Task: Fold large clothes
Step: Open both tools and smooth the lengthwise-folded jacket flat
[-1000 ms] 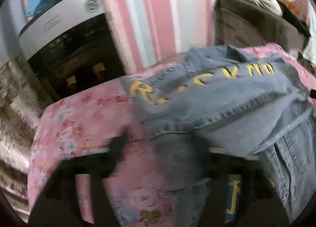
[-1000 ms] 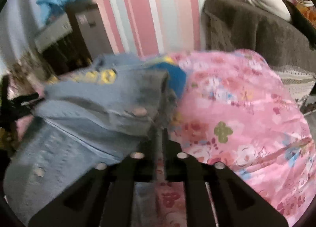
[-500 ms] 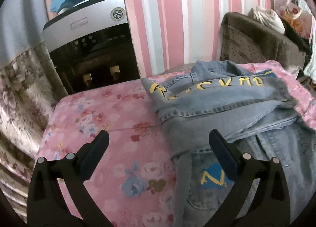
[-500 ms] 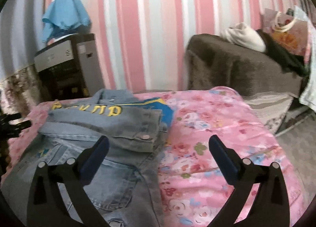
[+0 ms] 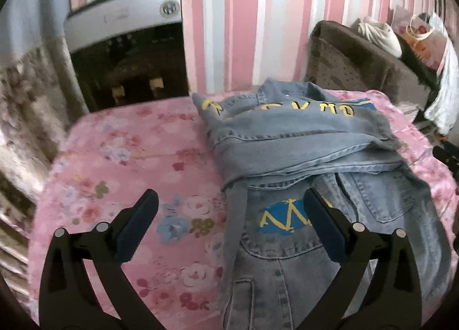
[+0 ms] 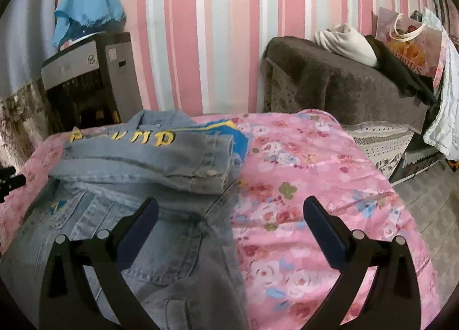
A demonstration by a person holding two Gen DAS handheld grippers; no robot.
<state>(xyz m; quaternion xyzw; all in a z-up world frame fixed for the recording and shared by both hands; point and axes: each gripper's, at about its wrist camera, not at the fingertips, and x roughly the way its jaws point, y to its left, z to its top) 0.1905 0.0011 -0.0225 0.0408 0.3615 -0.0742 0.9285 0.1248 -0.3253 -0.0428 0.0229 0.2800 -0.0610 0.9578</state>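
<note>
A light blue denim jacket [image 5: 301,152] with yellow lettering lies on a pink floral cloth-covered table [image 5: 129,158]. Both sleeves are folded across its upper part. It also shows in the right wrist view [image 6: 137,172]. My left gripper [image 5: 229,215] is open and empty, held above the jacket's left edge near the blue and yellow pocket patch [image 5: 284,218]. My right gripper [image 6: 229,221] is open and empty, above the jacket's right edge, where denim meets the pink cloth [image 6: 315,186].
A grey and black appliance [image 5: 126,43] with a blue cloth on top stands at the back left by the striped wall. A brown sofa [image 6: 344,86] with clothes and a bag stands at the back right. The floor [image 6: 424,195] shows past the table's right edge.
One second ago both grippers were shut on the sleeves, laying them across the jacket. They have since let go, opened wide and pulled back toward me.
</note>
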